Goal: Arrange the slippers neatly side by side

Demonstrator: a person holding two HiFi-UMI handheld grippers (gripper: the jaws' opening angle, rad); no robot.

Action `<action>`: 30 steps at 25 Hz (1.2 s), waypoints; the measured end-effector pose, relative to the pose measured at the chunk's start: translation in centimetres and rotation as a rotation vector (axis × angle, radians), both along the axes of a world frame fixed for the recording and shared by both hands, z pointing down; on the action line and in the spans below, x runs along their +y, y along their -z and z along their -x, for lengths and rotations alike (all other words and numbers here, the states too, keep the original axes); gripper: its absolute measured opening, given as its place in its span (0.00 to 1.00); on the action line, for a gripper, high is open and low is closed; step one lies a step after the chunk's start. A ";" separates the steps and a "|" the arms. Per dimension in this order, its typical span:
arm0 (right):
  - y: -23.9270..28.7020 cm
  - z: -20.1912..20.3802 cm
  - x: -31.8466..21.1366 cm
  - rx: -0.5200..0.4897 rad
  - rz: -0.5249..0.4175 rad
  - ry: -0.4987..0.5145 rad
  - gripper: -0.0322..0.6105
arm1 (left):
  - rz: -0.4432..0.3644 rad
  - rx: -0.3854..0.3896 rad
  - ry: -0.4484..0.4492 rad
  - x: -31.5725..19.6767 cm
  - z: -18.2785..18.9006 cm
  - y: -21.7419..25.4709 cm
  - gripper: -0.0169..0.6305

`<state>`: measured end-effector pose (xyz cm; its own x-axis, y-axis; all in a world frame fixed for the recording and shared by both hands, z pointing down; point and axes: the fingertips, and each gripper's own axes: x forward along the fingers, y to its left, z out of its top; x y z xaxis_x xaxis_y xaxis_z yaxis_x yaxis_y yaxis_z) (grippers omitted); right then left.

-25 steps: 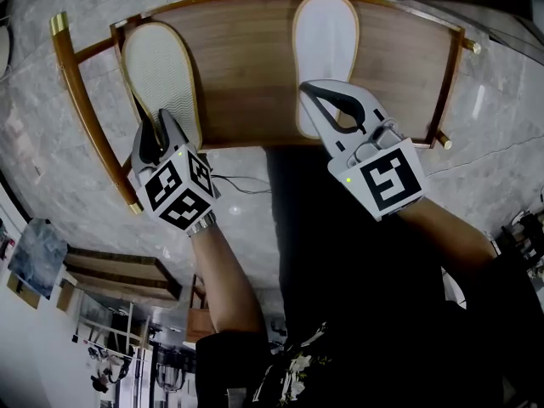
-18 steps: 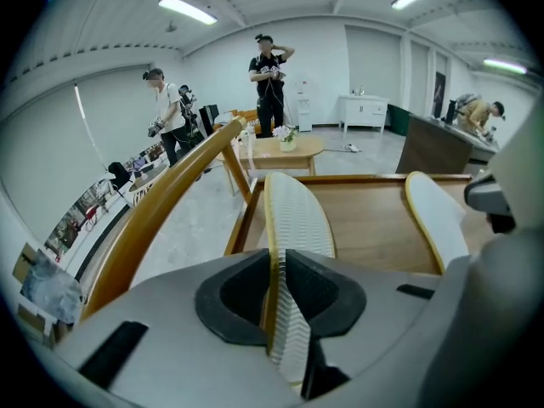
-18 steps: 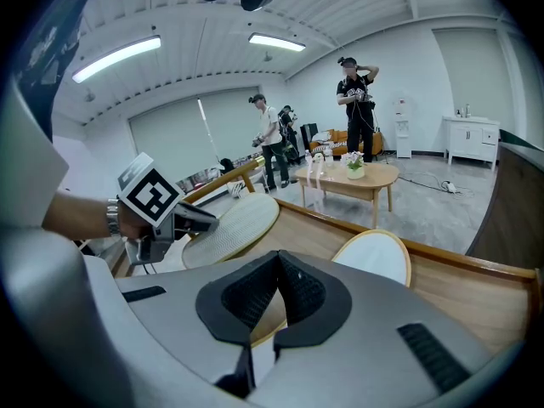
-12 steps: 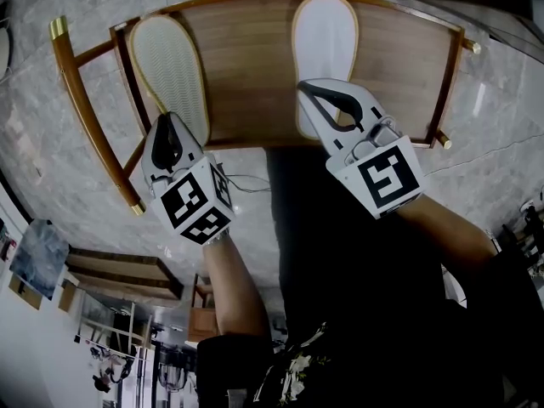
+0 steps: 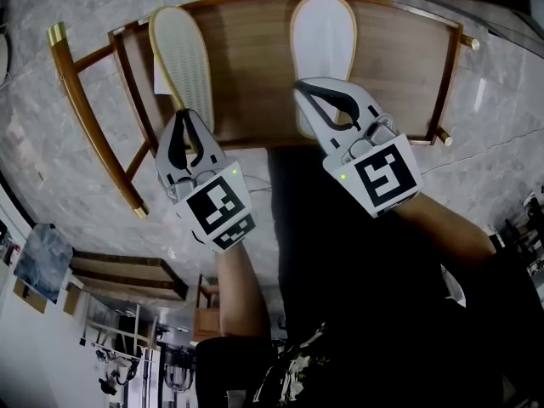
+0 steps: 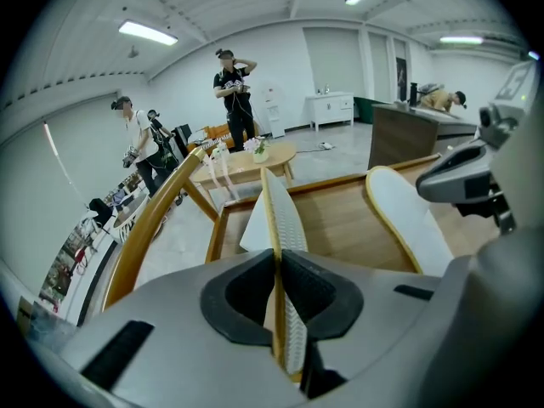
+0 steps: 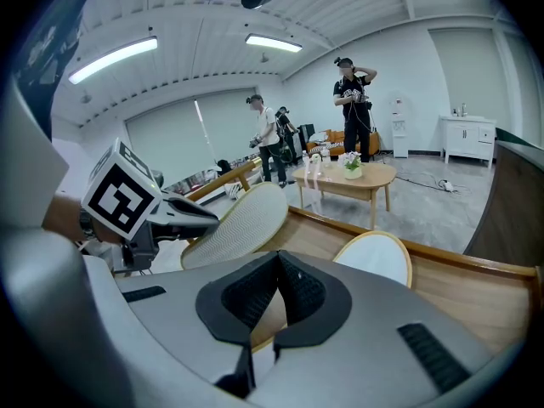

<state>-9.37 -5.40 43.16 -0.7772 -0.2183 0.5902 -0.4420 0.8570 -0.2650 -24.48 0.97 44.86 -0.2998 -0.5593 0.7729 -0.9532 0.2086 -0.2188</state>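
- Head view: the left gripper (image 5: pixel 189 116) pinches the near end of the pale ribbed-sole slipper with tan edging (image 5: pixel 181 53). Its jaws have just been closing, and the slipper's thin edge stands between the pads.
- Left gripper view: the ribbed-sole slipper stands tilted on its long edge over the left part of the brown wooden rimmed tray (image 5: pixel 246 75), ribbed face turned to the right.
- The right gripper (image 5: pixel 303 88) has its jaws pressed together at the near end of the flat white slipper with tan edging (image 5: pixel 323 32). This slipper lies smooth face up, right of centre on the tray.
- The gripper body masks that contact. The right gripper view shows a tan rim in the jaw throat, so a pinch on the heel rim is likely.
- The two slippers lie roughly parallel but well apart.
- Handling: both slippers look light, thin and flexible. Held at one end only, a sole will probably droop or twist. The ribbed face should give grip; the smooth face may slide.
- Hold point: take the heel rim, where the stitched edging looks stiffest.
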 end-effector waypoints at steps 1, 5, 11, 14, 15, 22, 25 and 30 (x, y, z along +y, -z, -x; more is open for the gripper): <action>0.0 0.0 0.0 0.000 0.000 -0.003 0.05 | 0.000 -0.002 -0.011 -0.1 -0.3 0.1 0.07; 0.0 -0.2 -0.1 0.006 0.003 -0.015 0.05 | -0.006 0.010 -0.058 -0.5 -2.0 0.5 0.07; -0.2 0.3 0.2 0.011 0.005 -0.010 0.05 | -0.027 0.097 -0.113 -1.3 -5.1 0.2 0.07; -0.1 0.6 0.3 0.005 0.002 -0.011 0.05 | -0.039 0.179 -0.106 -1.6 -6.4 -0.5 0.07; -0.1 0.6 0.3 0.003 0.002 -0.015 0.05 | -0.043 0.199 -0.105 -1.7 -6.7 -0.7 0.07; -0.5 -0.5 -0.1 0.022 -0.003 -0.035 0.05 | -0.048 0.303 -0.096 -2.9 -7.9 -2.5 0.07; -0.6 -0.8 -0.2 0.025 -0.004 -0.048 0.05 | -0.037 0.329 -0.082 -3.3 -7.9 -3.5 0.07; -0.8 -1.8 -0.4 0.028 0.002 -0.078 0.05 | -0.055 0.343 -0.102 -4.0 -8.4 -3.6 0.07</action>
<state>-7.56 -5.76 43.96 -0.7410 -0.2763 0.6121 -0.5148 0.8189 -0.2536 -16.12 -3.00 48.41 0.0311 -0.6161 0.7870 -0.9857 0.1116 0.1263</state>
